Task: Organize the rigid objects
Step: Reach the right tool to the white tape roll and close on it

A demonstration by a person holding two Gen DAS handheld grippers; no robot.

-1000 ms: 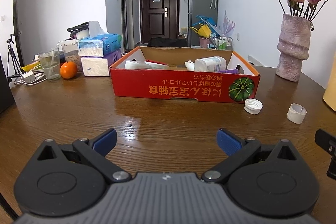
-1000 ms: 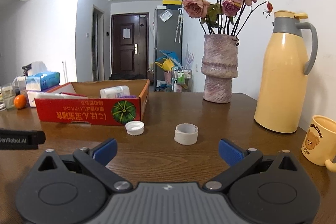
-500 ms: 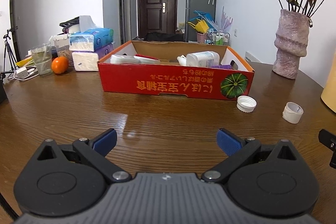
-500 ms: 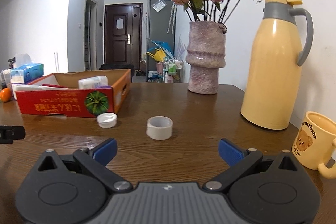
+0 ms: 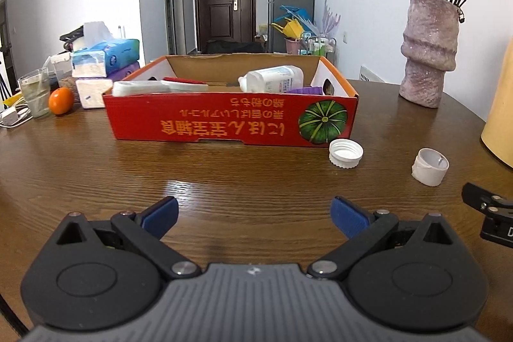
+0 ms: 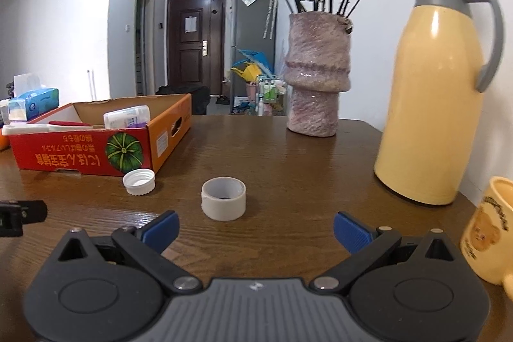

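A red cardboard box (image 5: pixel 231 120) (image 6: pixel 80 154) stands on the wooden table and holds a white bottle (image 5: pixel 272 78) and flat white and red items. In front of its right corner lies a white ribbed cap (image 5: pixel 345 153) (image 6: pixel 138 181). To the right of the cap stands a white tape roll (image 5: pixel 429 166) (image 6: pixel 223 198). My left gripper (image 5: pixel 253 215) is open over bare wood, well short of the box. My right gripper (image 6: pixel 256 229) is open, with the tape roll just ahead of its left fingertip. Nothing is held.
A pink vase of dried roses (image 6: pixel 315 72) (image 5: pixel 428 50), a yellow thermos (image 6: pixel 433 85) and a yellow mug (image 6: pixel 487 239) stand at the right. Tissue packs (image 5: pixel 102 66), an orange (image 5: pixel 60 100) and a glass (image 5: pixel 33 92) sit at the far left.
Both grippers have moved forward over the table. The box, cap and tape roll loom larger, and the right gripper has closed in on the tape roll. Both stayed open.
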